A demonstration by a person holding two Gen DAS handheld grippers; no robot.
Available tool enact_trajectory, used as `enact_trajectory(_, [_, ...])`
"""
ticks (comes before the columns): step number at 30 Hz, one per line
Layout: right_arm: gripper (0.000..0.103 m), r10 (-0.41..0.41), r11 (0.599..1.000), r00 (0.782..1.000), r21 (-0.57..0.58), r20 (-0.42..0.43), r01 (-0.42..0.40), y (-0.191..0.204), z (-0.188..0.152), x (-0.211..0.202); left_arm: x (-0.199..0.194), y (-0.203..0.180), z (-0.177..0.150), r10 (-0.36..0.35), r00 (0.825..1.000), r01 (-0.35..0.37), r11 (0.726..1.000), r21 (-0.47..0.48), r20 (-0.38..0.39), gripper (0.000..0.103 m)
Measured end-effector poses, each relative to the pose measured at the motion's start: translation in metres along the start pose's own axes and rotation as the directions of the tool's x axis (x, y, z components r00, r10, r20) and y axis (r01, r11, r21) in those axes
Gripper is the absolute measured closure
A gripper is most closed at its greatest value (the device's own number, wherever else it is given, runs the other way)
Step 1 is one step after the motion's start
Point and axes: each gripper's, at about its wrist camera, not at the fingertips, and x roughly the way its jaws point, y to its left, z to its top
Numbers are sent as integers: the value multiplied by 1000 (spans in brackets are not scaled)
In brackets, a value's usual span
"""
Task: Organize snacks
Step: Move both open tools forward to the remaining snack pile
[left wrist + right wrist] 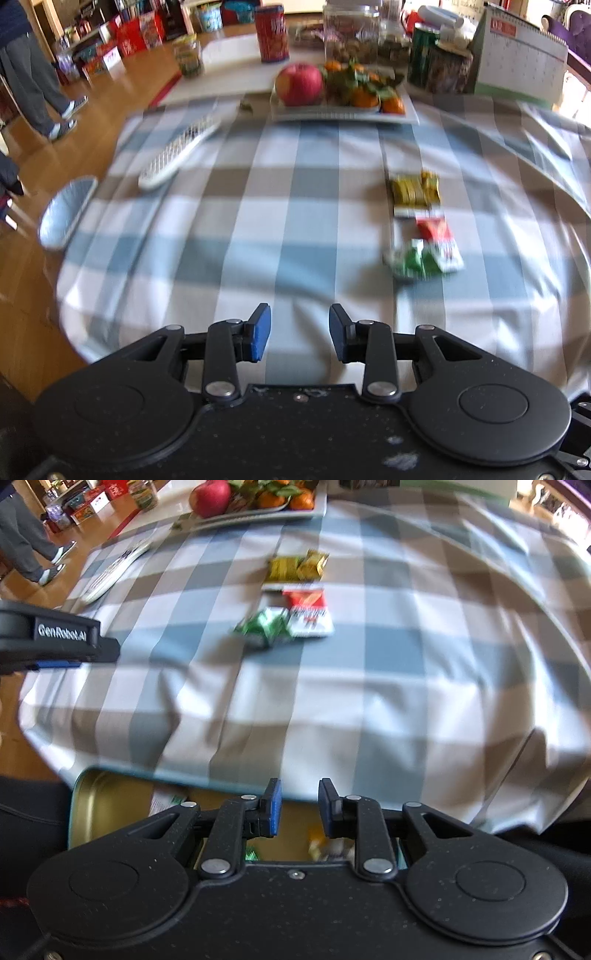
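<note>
At the bottom of each wrist view, the left gripper [300, 332] and the right gripper [300, 808] stand with jaws parted and nothing between them, the right one over an open gold-lined metal tin [107, 805] at the lower left that already holds a few packets. Farther up the blue, grey and white checked tablecloth [332, 709], right of centre in the left view, lie a green foil packet [267, 626], a red-and-white packet [308, 614] and yellow packets [297, 566]. I judge this a pause between picks: next, reach forward, close on one packet, and bring it back to the tin.
</note>
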Motion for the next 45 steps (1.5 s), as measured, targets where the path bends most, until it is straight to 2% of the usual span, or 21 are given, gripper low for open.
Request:
enact_trajectory(7, [69,-67,998,996,-10,58,68,-4,46,3,15,-6,44,-16,999,16,1000,12,39,67])
enact_trajectory(11, [69,-94,996,992,-1,80,95,-6,77,7,30,-7,65,-18,1000,17,1000,7,23,67])
enact_trajectory(21, [69,-47,993,997,115,67,39,-20,148,27,73,5,110,11,1000,-12,999,-46,-22,67])
enact_trajectory(31, [69,-15,979,1000,205,8,13,-31,187,62,98,18,122,0,995,-12,992,-128,-98,67])
enact_trajectory(45, [69,-16,956,999,291,-28,23,-30,210,103,97,9,121,-56,990,42,993,-109,-126,67])
